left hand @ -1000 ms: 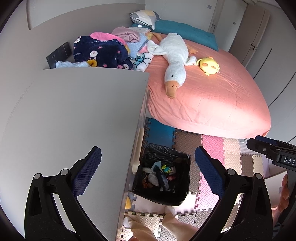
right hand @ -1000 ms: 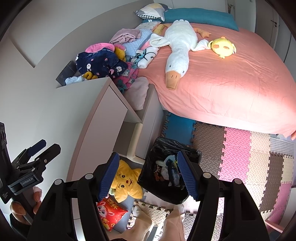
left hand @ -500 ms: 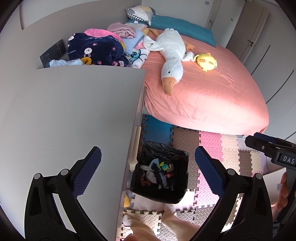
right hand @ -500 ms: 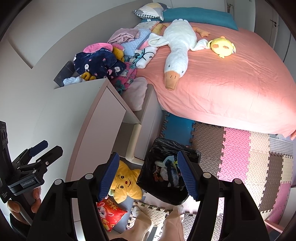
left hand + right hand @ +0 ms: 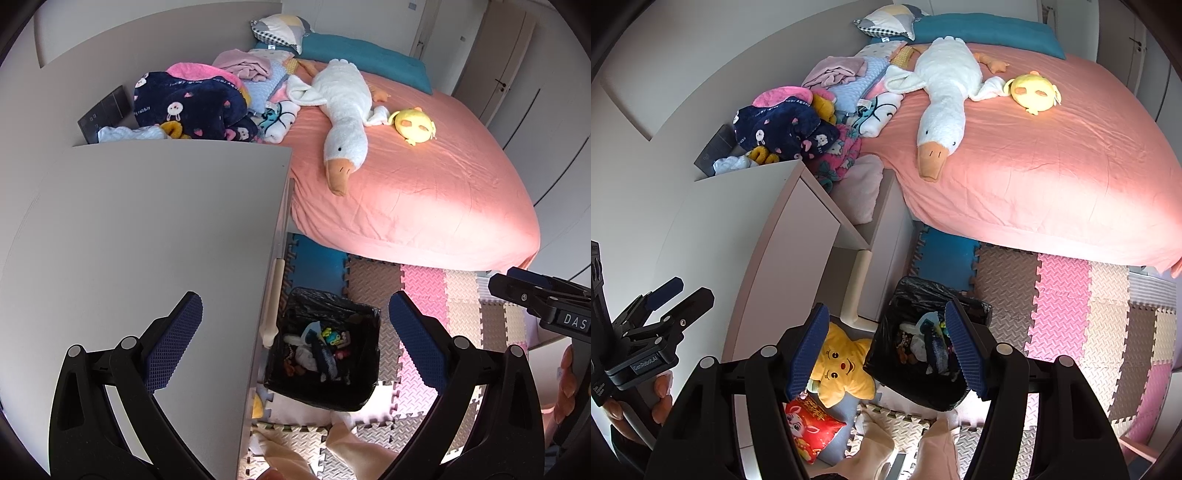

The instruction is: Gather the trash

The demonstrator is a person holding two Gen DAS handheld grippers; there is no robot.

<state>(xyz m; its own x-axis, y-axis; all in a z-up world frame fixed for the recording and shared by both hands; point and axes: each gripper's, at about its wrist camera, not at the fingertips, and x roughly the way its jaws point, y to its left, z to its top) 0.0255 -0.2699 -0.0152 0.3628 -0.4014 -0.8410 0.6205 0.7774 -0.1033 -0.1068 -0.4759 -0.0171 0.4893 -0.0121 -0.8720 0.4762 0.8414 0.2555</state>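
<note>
Black-lined bin (image 5: 325,395) on foam mats holding mixed trash (image 5: 317,350), left gripper (image 5: 295,325) and right gripper (image 5: 886,343) both agape, empty.

Black-lined trash bin (image 5: 325,387) on the foam mat — upright, open-topped, part-filled with mixed litter (image 5: 321,350).

A lined bin (image 5: 325,354) stands on the foam floor mats (image 5: 424,295), just beside the worktop (image 5: 147,240) edge and in front of the bed (image 5: 424,192), with small trash (image 5: 317,350) inside it. On the bed lie a goose plush (image 5: 347,114) and, to its right, a round chick plush (image 5: 413,123); heaped blankets (image 5: 195,107) sit behind the worktop. A star plush (image 5: 842,369) lies under the worktop, left of the bin.
</note>
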